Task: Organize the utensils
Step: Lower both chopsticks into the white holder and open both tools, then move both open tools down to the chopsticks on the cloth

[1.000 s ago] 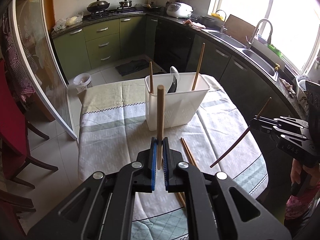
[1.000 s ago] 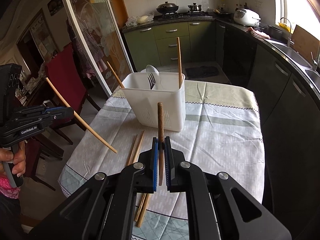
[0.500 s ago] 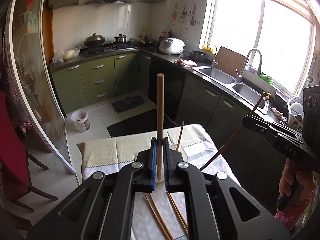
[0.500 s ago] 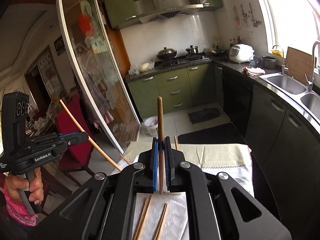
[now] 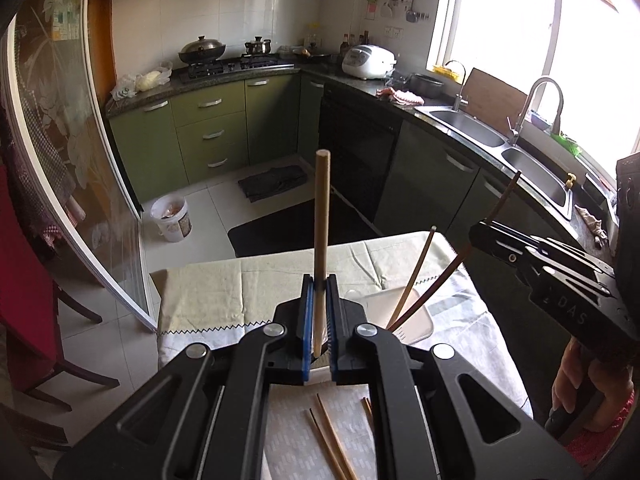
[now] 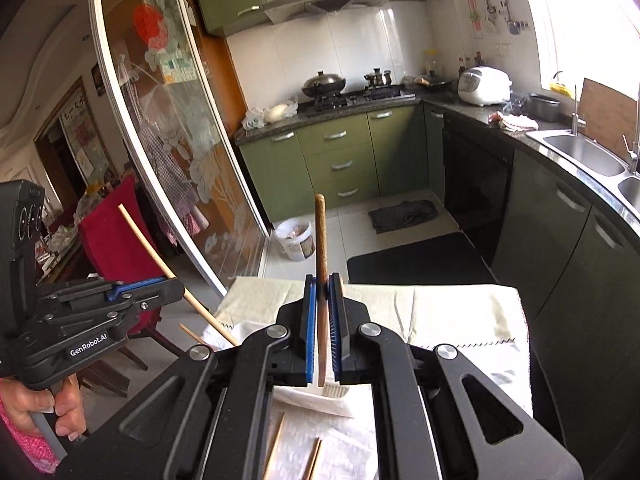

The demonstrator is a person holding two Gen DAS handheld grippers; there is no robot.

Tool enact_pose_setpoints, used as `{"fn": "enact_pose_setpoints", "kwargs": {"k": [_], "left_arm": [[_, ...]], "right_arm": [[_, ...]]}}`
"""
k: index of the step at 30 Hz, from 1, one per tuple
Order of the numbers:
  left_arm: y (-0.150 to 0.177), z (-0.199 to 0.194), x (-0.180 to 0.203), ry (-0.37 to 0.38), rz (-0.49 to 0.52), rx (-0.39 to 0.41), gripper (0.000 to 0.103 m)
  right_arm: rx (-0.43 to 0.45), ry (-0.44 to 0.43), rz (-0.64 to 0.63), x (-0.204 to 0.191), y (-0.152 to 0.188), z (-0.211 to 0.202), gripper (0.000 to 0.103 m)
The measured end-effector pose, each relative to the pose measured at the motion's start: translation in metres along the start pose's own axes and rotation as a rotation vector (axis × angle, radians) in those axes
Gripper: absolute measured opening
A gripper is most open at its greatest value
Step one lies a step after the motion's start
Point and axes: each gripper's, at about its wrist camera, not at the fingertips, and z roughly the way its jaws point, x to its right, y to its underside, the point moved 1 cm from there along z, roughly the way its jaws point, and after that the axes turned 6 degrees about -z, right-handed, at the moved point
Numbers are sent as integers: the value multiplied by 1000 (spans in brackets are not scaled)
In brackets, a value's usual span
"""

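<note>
left wrist view: the left gripper [image 5: 319, 322] is clamped on a pale wooden chopstick [image 5: 321, 216], which stands upright between the blue pads [image 5: 306, 320] and rises well above them. just past the gripper, the white utensil holder [image 5: 416, 316] sits on the cloth-covered tabletop [image 5: 240, 288], mostly hidden by the gripper body; a brown chopstick [image 5: 416, 272] leans inside it. the right gripper [image 5: 480, 230] reaches in from the right edge, closed on a dark chopstick [image 5: 460, 260] whose lower end dips into the holder. loose chopsticks [image 5: 332, 440] lie flat on the tabletop below, nearer the camera.

right wrist view: the right gripper [image 6: 322, 328] is squeezed shut on the dark chopstick [image 6: 321, 240], held upright. the holder [image 6: 332, 394] shows only as a white patch beneath the jaws. the left gripper [image 6: 176, 290] comes in from the left, a hand [image 6: 48, 412] on its handle, gripping the pale chopstick [image 6: 152, 248] at a slant, its lower end toward the holder. more loose chopsticks [image 6: 276, 444] rest on the tabletop [image 6: 460, 320].
</note>
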Motion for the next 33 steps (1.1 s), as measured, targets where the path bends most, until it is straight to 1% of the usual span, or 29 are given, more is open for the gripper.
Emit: {"fn": "enact_pose_setpoints", "kwargs": {"k": [3,7,11,12,14,18,19,20,21,22,23,24,25,28,31,33], "left_arm": [[12,18,-3,-1,5,-50,6],[24,34,-7,2,-1,-97,6],[28,38,-11,5,-12,-107,15],[28,37,-11,5,-14,-106,17],[28,32,-10,16,-17,-99,17],[30,9,-10,45,-27,-71,18],[33,2,-11,47,-28,-69,21],[37,-4,-12,44,-29,-71,27],[44,-9,-14,38,-32,-81,30],[53,-11,-16,37,-37,-105,35],[63,-11,-19,38,-43,-136,37],[75,-9,-22,39,-51,-172,38],[88,-6,-26,40,-60,-209,38],[127,12,-35,57,-87,-309,38],[160,36,-39,24,-87,-379,38],[177,54,-41,11,-108,-434,36]], "right_arm": [[-57,5,-14,-2,17,22,7],[-94,6,-24,-3,31,37,7],[-101,2,-30,-5,36,37,9],[-98,5,-31,-6,35,35,9],[-84,4,-31,-6,36,27,9],[-44,-5,-34,-6,39,-1,9],[-33,-6,-38,-6,42,-11,10],[-27,-9,-44,-6,46,-21,14],[-27,-7,-51,-6,52,-30,17],[-30,-2,-56,-6,60,-40,25],[-38,4,-60,-5,69,-47,31],[-51,8,-64,-3,79,-53,34],[-69,10,-64,0,91,-58,40],[-143,24,-54,11,130,-63,41],[-216,61,-44,24,167,-61,41],[-252,73,-20,36,186,-59,41]]}}
